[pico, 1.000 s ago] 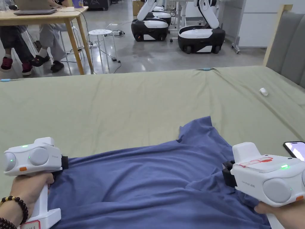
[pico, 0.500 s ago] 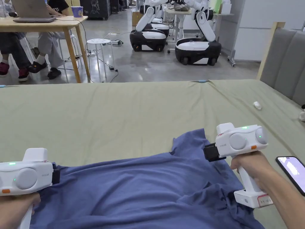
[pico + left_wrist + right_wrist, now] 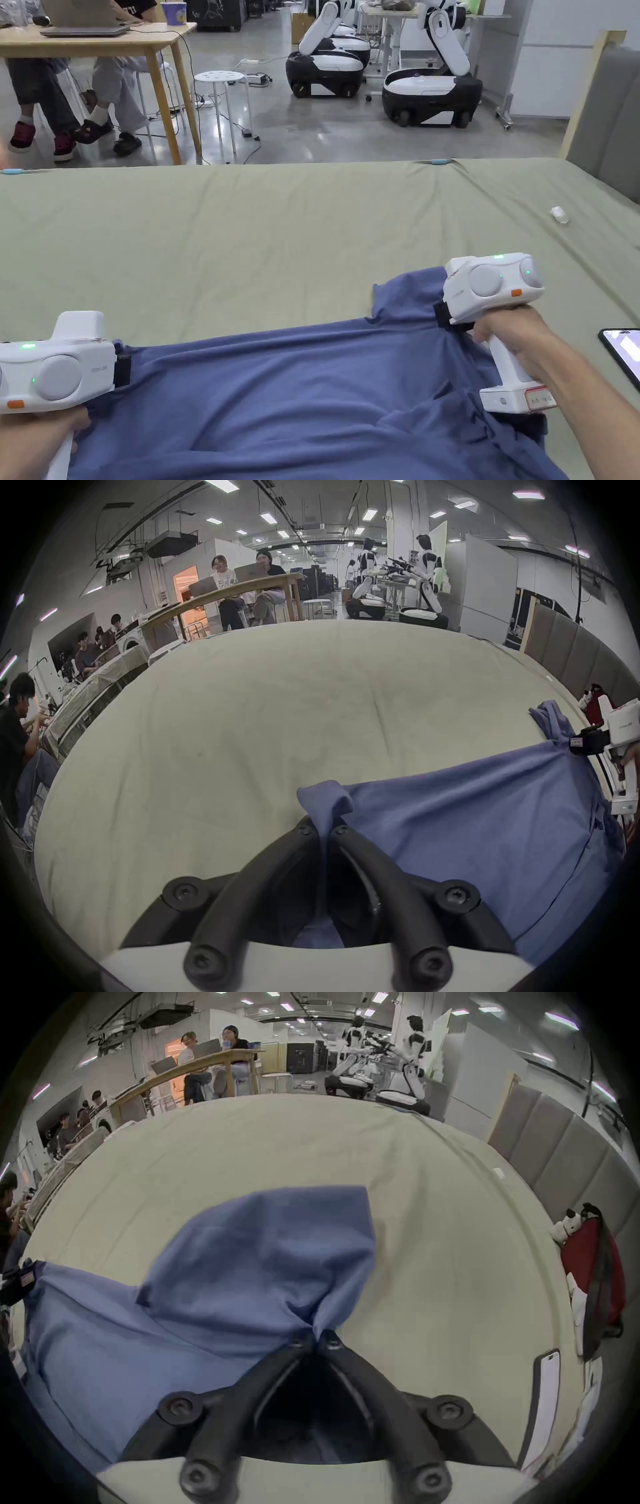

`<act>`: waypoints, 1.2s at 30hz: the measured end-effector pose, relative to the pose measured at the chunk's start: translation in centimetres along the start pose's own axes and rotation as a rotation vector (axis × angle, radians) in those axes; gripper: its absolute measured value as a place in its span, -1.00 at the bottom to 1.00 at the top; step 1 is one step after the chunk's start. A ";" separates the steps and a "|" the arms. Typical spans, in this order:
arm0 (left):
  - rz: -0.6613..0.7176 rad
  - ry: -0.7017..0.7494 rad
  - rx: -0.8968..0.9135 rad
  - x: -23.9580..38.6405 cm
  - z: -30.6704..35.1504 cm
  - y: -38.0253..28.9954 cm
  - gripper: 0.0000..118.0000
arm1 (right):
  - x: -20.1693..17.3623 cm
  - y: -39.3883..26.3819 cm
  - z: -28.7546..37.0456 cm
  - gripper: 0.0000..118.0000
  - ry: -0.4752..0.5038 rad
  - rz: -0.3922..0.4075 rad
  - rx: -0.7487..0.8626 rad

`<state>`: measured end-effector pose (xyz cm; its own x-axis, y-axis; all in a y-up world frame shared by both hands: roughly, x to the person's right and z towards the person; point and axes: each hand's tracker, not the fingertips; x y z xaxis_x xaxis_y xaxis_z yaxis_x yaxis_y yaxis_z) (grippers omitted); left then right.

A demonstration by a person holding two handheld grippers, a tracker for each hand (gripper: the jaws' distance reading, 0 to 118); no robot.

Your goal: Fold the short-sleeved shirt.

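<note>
Lying spread across the near part of the pale green bed sheet (image 3: pixel 281 237), the blue short-sleeved cotton shirt (image 3: pixel 312 400) is stretched between the two white handheld grippers. The left gripper (image 3: pixel 323 830) has its black jaws pressed together on a bunched fold at the shirt's left edge — a tuft of fabric pokes up past the tips. The right gripper (image 3: pixel 314 1340) has its jaws closed tight on gathered cloth at the base of a sleeve (image 3: pixel 277 1241), which fans out beyond the tips onto the sheet. In the head view the right hand (image 3: pixel 509 331) grips its handle beside the shirt — well apart from the left hand (image 3: pixel 34 437). A black phone (image 3: pixel 622 353) lies on the sheet near the right forearm.
</note>
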<state>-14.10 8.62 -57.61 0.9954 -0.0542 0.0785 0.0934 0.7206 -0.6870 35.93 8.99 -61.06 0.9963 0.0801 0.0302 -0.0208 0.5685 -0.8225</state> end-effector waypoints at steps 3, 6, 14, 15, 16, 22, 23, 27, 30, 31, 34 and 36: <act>0.016 -0.006 0.018 0.3 1.7 0.2 -0.96 | -0.9 -1.1 3.5 -0.96 -0.013 0.007 0.041; 0.028 -0.018 0.054 0.2 4.4 -0.3 -0.96 | -0.7 -2.3 4.8 -0.96 -0.034 0.019 0.083; 0.028 -0.032 0.098 -0.6 12.9 -4.7 -0.96 | -0.9 -10.7 15.4 -0.95 -0.052 0.049 0.218; 0.039 -0.042 0.101 -0.9 13.9 -5.5 -0.96 | -0.9 -12.1 16.6 -0.95 -0.057 0.044 0.231; 0.048 -0.054 0.103 -1.1 14.9 -6.3 -0.96 | -0.8 -13.5 17.7 -0.95 -0.052 0.041 0.239; 0.040 -0.065 0.089 -1.9 18.8 -12.2 -0.96 | -1.2 -21.8 22.0 -0.95 -0.032 0.015 0.251; 0.032 -0.064 0.076 -1.9 19.0 -13.0 -0.96 | -1.4 -23.0 22.3 -0.95 -0.026 0.022 0.239; 0.022 -0.054 0.022 -1.7 17.9 -15.6 -0.96 | -2.5 -25.8 21.0 -0.95 -0.042 0.088 0.135; 0.053 -0.058 -0.015 -1.9 17.1 -16.9 -0.96 | -3.3 -27.0 19.8 -0.95 -0.056 0.123 0.066; 0.055 -0.060 -0.021 -1.8 16.9 -17.2 -0.96 | -3.3 -27.2 19.3 -0.95 -0.060 0.119 0.065; 0.052 -0.069 -0.027 -1.9 16.6 -18.1 -0.96 | -3.3 -27.0 18.1 -0.95 -0.083 0.118 0.040; 0.041 -0.067 -0.014 -1.7 17.0 -18.0 -0.96 | -3.6 -26.6 18.0 -0.95 -0.092 0.124 0.042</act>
<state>-17.80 7.51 -33.11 0.9950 0.0221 0.0978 0.0530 0.7113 -0.7008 31.39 8.36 -29.09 0.9741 0.2257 -0.0167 -0.1487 0.5828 -0.7989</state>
